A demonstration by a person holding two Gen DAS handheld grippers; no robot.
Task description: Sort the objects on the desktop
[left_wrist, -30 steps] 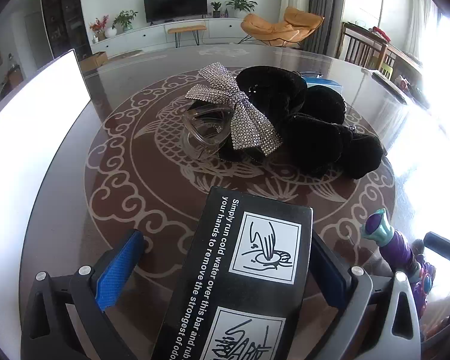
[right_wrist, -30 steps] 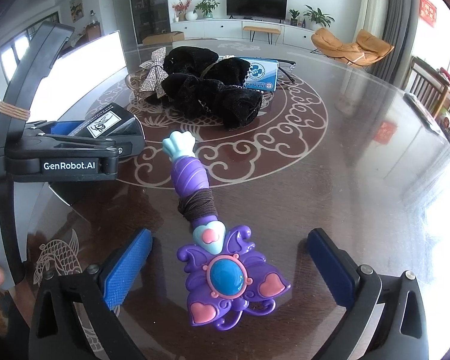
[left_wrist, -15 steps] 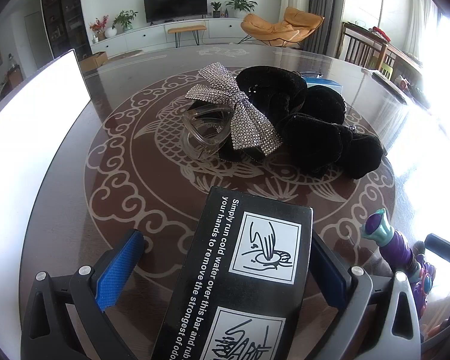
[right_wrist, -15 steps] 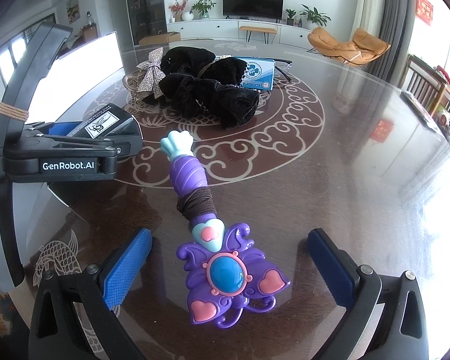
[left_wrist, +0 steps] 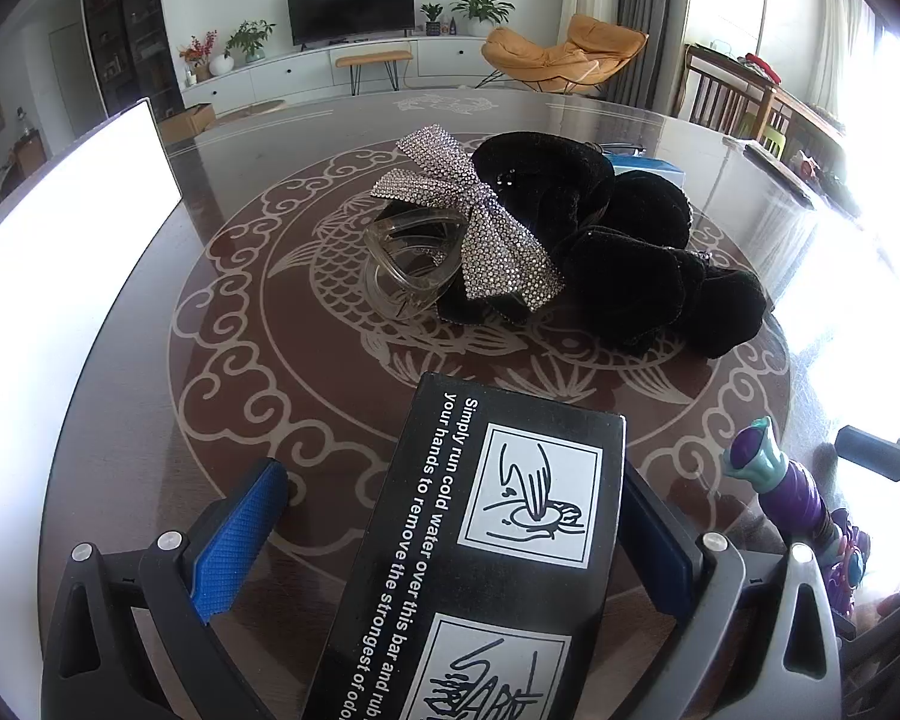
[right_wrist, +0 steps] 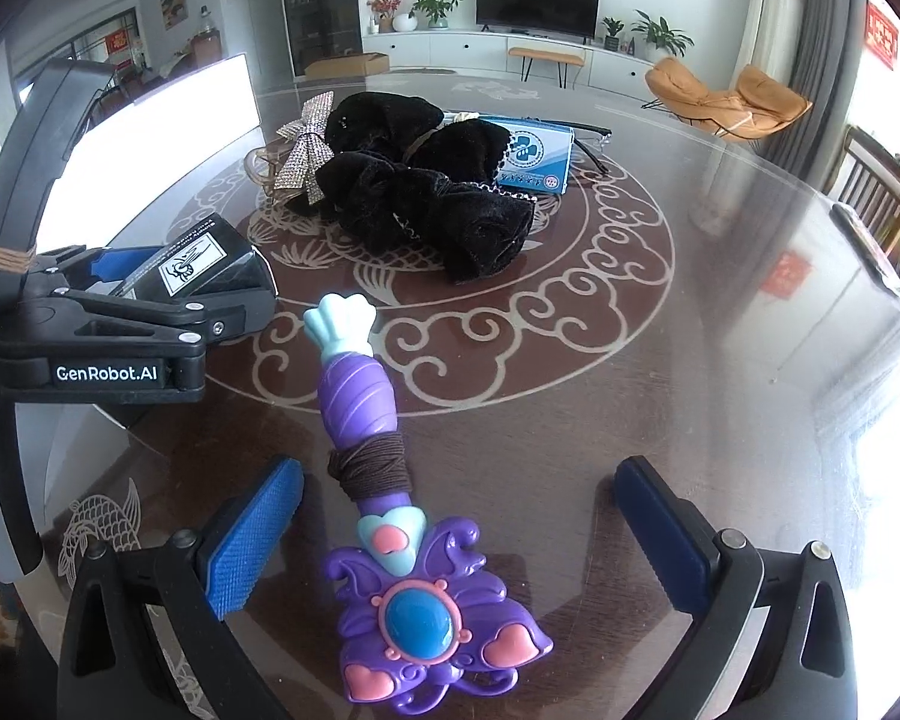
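**Meanwhile, both grippers stood open over their own objects**

Meanwhile the left gripper (left_wrist: 450, 516) had its jaws spread wide, with a black printed box (left_wrist: 480, 552) lying between them. The box sat against the right blue pad (left_wrist: 654, 534), while a clear gap separated it from the left pad (left_wrist: 234, 534), so nothing was clamped. White lettering and two line-drawn pictures of hands ran along the box's top face.

The right gripper (right_wrist: 456, 528) was likewise wide open. A purple toy wand (right_wrist: 384, 516) lay on the glass between its pads, touching neither. Its butterfly-shaped head, with a blue gem and pink hearts, pointed toward the camera; its pale teal tip pointed away toward the middle of the table. A brown hair tie (right_wrist: 369, 468) was wound around the wand's shaft.

Beyond the jaws, near the centre of the round glass-topped table (right_wrist: 720, 360) with its swirl and fish pattern, a heap of hair accessories sat together: a rhinestone bow (left_wrist: 480, 228) resting over a clear hair claw (left_wrist: 408, 264), and black velvet scrunchies (left_wrist: 624, 252) touching them on the right. Behind the scrunchies lay a blue and white box (right_wrist: 534, 156), with a pair of glasses (right_wrist: 591, 141) just beyond it.

From the right wrist view, the left gripper and its box appeared at the left, near the wand's teal tip. A bright white panel (left_wrist: 48, 276) stood along the table's left side.
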